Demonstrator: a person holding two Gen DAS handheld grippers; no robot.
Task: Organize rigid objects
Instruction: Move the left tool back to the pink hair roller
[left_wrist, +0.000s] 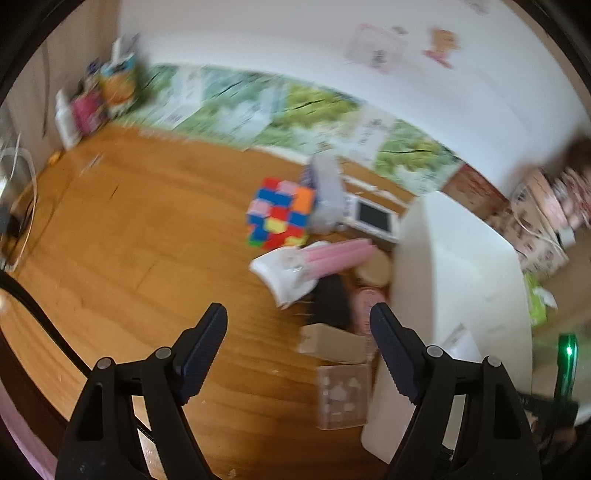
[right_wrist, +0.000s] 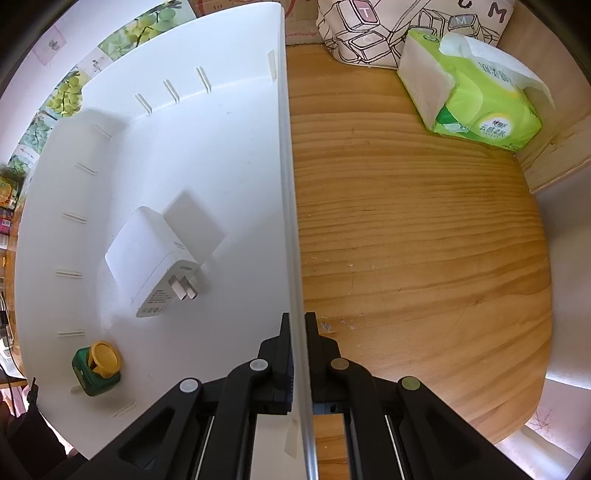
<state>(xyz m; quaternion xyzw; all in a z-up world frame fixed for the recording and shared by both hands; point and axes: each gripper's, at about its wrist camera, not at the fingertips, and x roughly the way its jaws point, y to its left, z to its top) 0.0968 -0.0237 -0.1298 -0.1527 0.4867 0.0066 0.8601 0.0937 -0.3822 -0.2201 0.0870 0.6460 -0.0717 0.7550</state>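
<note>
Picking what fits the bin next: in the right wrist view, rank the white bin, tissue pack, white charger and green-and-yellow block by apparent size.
1. white bin
2. tissue pack
3. white charger
4. green-and-yellow block

Fisheye distortion makes the pack versus charger gap unsure.

Black plastic grippers (left_wrist: 298, 321) — ridged dark-blue pads, round silver rivets
</note>
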